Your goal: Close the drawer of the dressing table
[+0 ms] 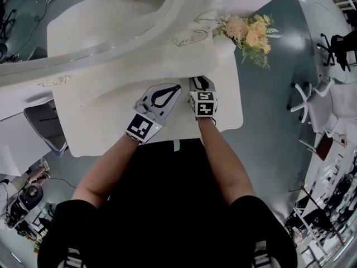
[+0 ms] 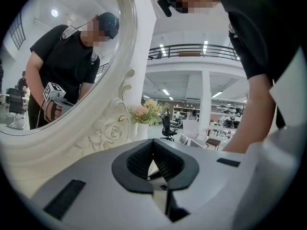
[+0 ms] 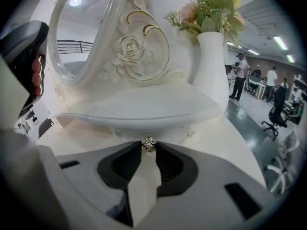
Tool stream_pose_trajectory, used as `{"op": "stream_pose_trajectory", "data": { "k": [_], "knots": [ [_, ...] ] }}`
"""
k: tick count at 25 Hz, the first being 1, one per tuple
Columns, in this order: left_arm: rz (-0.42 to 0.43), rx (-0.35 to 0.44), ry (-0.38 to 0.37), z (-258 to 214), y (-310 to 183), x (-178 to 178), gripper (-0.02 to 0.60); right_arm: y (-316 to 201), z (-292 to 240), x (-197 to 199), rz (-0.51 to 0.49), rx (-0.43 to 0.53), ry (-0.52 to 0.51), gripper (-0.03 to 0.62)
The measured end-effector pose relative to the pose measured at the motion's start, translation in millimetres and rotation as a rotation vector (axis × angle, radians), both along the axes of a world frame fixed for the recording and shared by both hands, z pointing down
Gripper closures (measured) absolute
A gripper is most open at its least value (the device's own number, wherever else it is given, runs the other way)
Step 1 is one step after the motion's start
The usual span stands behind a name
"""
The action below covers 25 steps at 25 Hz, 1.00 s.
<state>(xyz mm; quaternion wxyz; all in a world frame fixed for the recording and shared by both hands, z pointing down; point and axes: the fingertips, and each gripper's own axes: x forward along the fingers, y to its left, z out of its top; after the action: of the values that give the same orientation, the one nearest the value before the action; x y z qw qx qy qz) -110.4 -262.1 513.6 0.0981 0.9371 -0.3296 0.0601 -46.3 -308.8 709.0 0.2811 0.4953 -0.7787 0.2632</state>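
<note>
Centre frame, the right gripper's [image 3: 149, 151] jaws clench the small silver drawer knob [image 3: 149, 143] beneath the white dressing tabletop [image 3: 144, 110]. The left gripper's [image 2: 153, 143] jaws are pressed together, empty.

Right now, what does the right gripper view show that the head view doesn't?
Only the right gripper view: the small metal drawer knob pinched between the tips of the right claw, just under the tabletop edge, and the white vase seen side-on. Only the head view: the left claw, shut and empty over the tabletop, and both forearms. Both: the flowers, the carved mirror frame and the white tabletop.
</note>
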Motion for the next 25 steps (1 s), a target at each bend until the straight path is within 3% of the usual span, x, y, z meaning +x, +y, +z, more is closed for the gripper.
{"op": "stream_pose_trajectory", "data": {
  "k": [13,25],
  "knots": [
    [-0.077,0.008,-0.014,-12,7,-6,0.588,25,-13,6,-0.041,-0.025,-0.058,0.474],
    [-0.154,0.008,0.005,-48,31,6,0.586,52,-160,15,-0.206,0.266,-0.239,0.497]
  ]
}}
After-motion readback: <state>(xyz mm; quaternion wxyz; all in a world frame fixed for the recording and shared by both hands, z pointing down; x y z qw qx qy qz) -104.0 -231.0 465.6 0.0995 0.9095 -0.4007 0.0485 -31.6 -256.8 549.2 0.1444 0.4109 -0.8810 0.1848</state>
